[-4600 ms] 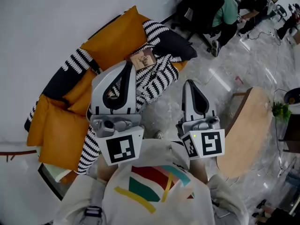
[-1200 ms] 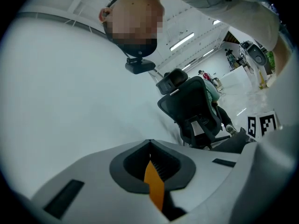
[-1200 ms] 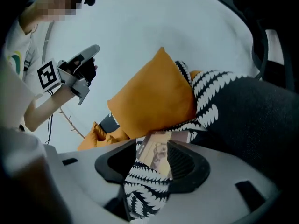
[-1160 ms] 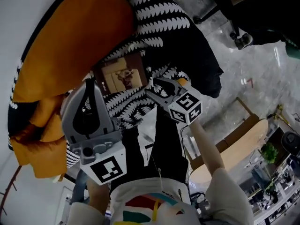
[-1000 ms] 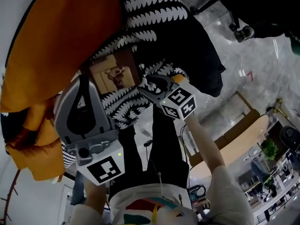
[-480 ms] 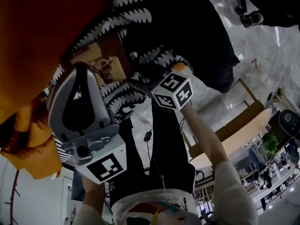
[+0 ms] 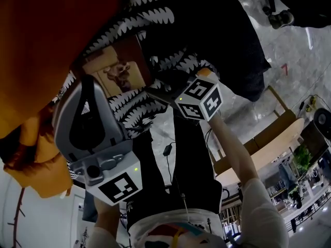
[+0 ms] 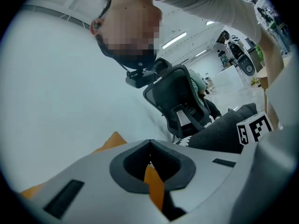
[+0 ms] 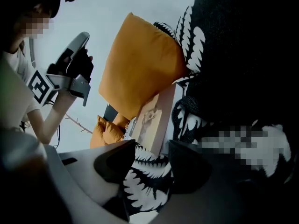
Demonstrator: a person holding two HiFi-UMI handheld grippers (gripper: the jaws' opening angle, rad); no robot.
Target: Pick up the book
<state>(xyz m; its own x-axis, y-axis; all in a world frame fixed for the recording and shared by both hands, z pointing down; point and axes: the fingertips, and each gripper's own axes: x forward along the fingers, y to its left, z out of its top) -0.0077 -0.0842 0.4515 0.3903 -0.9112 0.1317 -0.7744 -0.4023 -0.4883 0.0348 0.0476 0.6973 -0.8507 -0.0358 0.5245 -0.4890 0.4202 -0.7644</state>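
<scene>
The book (image 7: 116,76), with a tan cover and a drawn figure on it, lies on the black-and-white patterned blanket (image 7: 134,107) on the sofa. My right gripper (image 7: 158,89) reaches in from the right, its tips just short of the book's right edge. In the right gripper view the book (image 9: 152,118) stands just beyond the right gripper (image 9: 153,148). Its jaws have just been opening and are open, with only blanket showing between them. My left gripper (image 7: 87,79) hangs below and left of the book. In its own view the left gripper (image 8: 149,143) has its tips together, shut on nothing.
Orange cushions (image 7: 46,40) fill the sofa's left side. A dark cushion (image 7: 232,50) lies to the right on the blanket. Marble floor and a wooden table (image 7: 269,133) are at the right. A black office chair (image 8: 182,101) shows in the left gripper view.
The head view has closed in on the sofa. Both grippers have sunk, and the right gripper has come up to the book's right edge.
</scene>
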